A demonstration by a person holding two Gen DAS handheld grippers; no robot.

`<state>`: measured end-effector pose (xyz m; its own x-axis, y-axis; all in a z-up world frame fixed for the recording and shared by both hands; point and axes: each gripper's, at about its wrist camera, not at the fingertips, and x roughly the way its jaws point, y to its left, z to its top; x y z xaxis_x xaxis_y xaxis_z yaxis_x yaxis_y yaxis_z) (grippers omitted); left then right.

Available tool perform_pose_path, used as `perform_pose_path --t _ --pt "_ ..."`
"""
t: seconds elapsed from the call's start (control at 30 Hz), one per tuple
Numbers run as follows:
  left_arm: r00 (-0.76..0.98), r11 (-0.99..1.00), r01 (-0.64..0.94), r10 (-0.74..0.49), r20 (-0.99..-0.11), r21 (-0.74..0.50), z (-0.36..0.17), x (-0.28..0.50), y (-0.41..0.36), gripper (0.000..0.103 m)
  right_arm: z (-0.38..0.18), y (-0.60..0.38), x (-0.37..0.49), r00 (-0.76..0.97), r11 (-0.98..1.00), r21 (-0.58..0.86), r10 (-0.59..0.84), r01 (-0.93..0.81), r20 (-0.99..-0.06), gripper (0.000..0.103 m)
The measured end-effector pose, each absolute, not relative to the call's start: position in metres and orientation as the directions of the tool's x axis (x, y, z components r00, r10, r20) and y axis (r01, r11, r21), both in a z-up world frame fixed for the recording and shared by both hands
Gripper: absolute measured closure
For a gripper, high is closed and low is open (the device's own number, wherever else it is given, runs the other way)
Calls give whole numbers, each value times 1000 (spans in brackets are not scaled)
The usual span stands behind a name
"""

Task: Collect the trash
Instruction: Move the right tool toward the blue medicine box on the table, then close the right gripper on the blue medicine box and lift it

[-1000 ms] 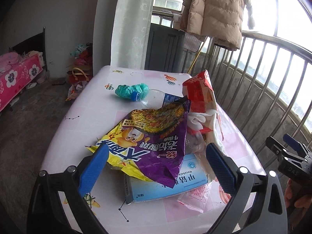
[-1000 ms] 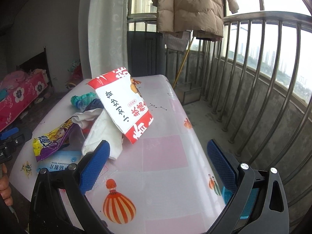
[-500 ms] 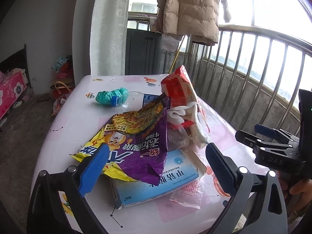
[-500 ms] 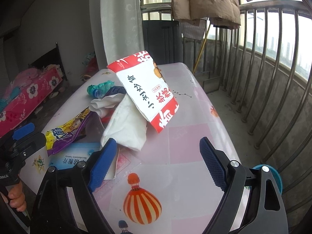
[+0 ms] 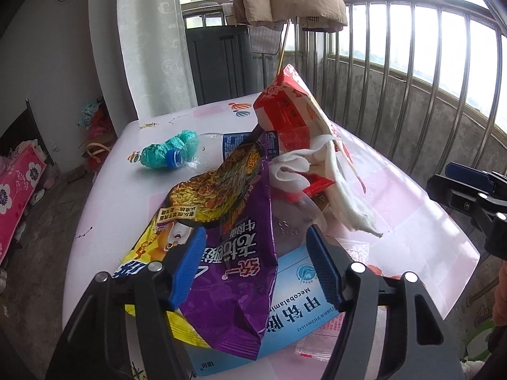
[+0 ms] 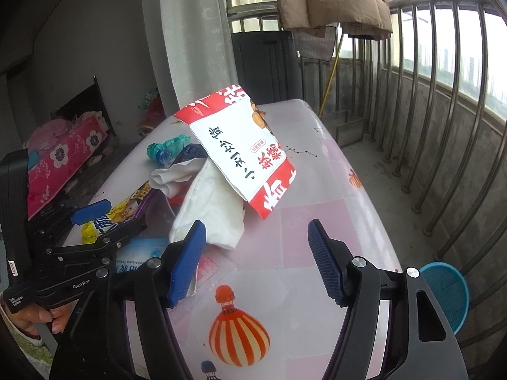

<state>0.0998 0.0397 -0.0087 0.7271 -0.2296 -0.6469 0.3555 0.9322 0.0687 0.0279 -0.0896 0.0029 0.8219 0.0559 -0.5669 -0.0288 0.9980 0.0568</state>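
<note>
1. The left gripper (image 5: 255, 255) is hanging over the near end of the trash pile, its jaws closing from a wide spread. The purple snack wrapper (image 5: 234, 272) is lying between the blue pads (image 5: 187, 269), which are not yet pressing on it.
2. The wrapper is draping over a blue-and-white medicine box (image 5: 294, 304), which is sitting at 6 o'clock on the table (image 5: 120, 196).
3. A white cloth (image 5: 336, 186) and a red-and-white carton (image 5: 285, 117) are piling up at 1 o'clock from the wrapper, the carton leaning tilted above the cloth.
4. A clear bottle (image 5: 212, 148) with a blue cap is lying at 11 o'clock, touching a crumpled teal bag (image 5: 168, 148).
5. The right gripper (image 6: 256, 256) is hovering at the table's near edge, its jaws also closing, with only the pink tablecloth showing between them; it is gripping nothing.
6. In the right wrist view, the cloth (image 6: 212, 209) is sitting just beyond the left pad, at 11 o'clock.
7. A blue basket (image 6: 450, 294) is standing on the floor at 4 o'clock, off the table.
8. A hand (image 6: 35, 313) is gripping the left gripper's handle at 8 o'clock.
</note>
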Motion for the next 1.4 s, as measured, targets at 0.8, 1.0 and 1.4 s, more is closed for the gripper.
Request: perform_pose_path --t 0.8,1.0,1.4 --pt "754 955 217 -295 -587 -201 11 116 115 100 12 -23 77 755 948 88 298 -307 -585 64" --pt "763 951 191 -299 -573 -243 11 114 135 101 -4 -12 93 698 946 84 290 -313 -655 64" --pt "778 938 161 -311 -546 -306 7 107 156 101 -19 1 118 609 943 50 252 -328 -752 71"
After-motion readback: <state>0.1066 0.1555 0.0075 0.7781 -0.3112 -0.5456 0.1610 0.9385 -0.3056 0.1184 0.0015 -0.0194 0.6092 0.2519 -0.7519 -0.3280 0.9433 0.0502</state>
